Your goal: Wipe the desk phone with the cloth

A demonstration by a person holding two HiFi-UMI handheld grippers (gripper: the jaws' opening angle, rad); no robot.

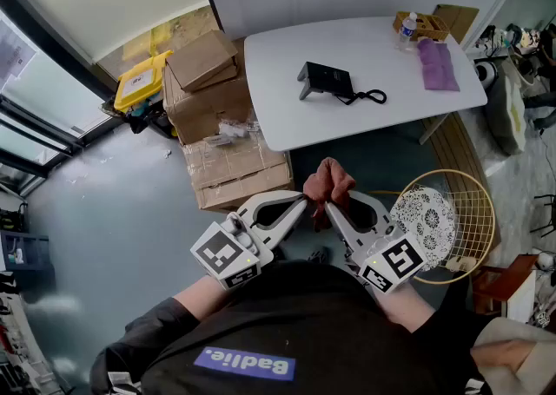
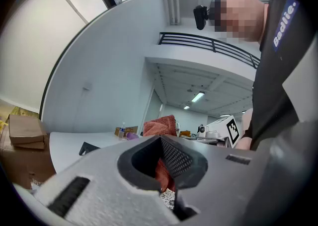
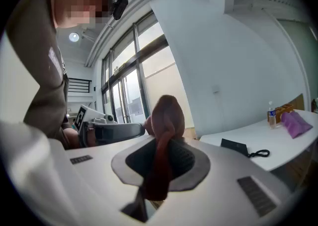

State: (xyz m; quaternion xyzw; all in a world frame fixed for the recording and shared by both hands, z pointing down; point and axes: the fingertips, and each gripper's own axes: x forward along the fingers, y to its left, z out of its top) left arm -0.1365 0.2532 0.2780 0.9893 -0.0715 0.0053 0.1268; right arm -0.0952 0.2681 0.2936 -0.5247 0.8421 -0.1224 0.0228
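Desk phone point(image 1: 326, 79) on white table point(image 1: 278, 63) by boxes point(image 1: 208, 94); cloth point(image 1: 329, 180) clenched in left tool point(image 1: 306, 203), right tool point(image 1: 331, 207)

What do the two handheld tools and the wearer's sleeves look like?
The left tool and right tool are pale grey moulded plastic, wishbone-shaped, with dark grey textured pads inside. Each carries a white cube with black square markers. No cables visible. The person wears dark long sleeves and a black top with a blue patch.
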